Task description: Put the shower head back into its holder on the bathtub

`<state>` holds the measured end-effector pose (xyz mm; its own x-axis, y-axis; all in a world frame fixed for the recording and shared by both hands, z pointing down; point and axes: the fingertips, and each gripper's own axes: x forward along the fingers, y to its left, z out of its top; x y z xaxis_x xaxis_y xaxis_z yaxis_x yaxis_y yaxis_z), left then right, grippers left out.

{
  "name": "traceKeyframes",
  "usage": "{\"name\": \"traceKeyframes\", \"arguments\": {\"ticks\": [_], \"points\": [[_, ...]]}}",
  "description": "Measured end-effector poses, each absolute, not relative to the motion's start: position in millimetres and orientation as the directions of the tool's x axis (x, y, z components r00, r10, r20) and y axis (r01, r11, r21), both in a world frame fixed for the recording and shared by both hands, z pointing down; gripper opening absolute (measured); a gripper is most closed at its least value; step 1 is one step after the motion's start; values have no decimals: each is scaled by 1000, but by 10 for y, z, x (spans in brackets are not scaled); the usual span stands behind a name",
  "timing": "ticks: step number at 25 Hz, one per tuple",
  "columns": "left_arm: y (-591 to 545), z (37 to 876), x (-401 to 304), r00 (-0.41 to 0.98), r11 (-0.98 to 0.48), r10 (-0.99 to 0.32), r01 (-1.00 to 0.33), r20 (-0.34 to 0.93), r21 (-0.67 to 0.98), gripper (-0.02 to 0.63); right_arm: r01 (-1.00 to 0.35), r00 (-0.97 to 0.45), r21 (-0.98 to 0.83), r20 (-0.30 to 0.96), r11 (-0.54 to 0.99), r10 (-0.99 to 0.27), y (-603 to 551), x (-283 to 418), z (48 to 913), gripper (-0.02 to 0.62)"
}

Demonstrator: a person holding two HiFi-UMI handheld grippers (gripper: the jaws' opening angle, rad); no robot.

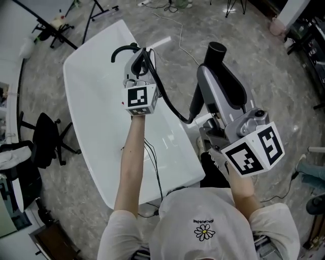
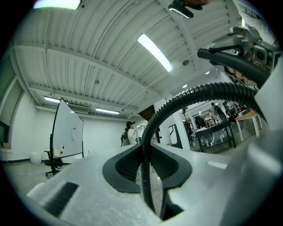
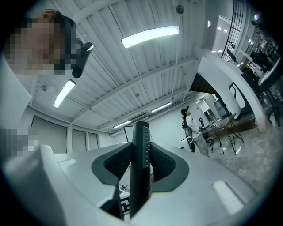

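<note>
The white bathtub (image 1: 96,117) lies ahead and to the left in the head view. Over it, my left gripper (image 1: 140,57) is shut on the black ribbed hose (image 1: 170,104). In the left gripper view the hose (image 2: 177,103) passes between the pads and arcs up to the right. My right gripper (image 1: 209,65), to the tub's right, is shut on the black stick-shaped shower head (image 1: 215,51). In the right gripper view the shower head (image 3: 140,145) stands upright between the pads, its row of nozzles showing. A small white fitting (image 1: 161,42) sits at the tub's far rim.
A black office chair (image 1: 48,137) stands left of the tub, with tripod legs (image 1: 96,10) beyond it. Cables run over the grey floor (image 1: 172,30). A whiteboard (image 2: 66,128) and a distant person (image 2: 129,132) show in the left gripper view.
</note>
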<state>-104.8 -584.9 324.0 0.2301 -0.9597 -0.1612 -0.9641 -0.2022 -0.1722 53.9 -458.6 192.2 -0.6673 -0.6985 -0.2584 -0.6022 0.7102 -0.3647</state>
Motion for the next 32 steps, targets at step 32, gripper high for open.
{"name": "traceKeyframes", "arguments": {"ticks": [32], "points": [[-5499, 6867, -1391, 131, -93, -839, -991, 529, 99, 86, -540, -779, -401, -94, 740, -620, -5935, -636, 3130, 130]]}}
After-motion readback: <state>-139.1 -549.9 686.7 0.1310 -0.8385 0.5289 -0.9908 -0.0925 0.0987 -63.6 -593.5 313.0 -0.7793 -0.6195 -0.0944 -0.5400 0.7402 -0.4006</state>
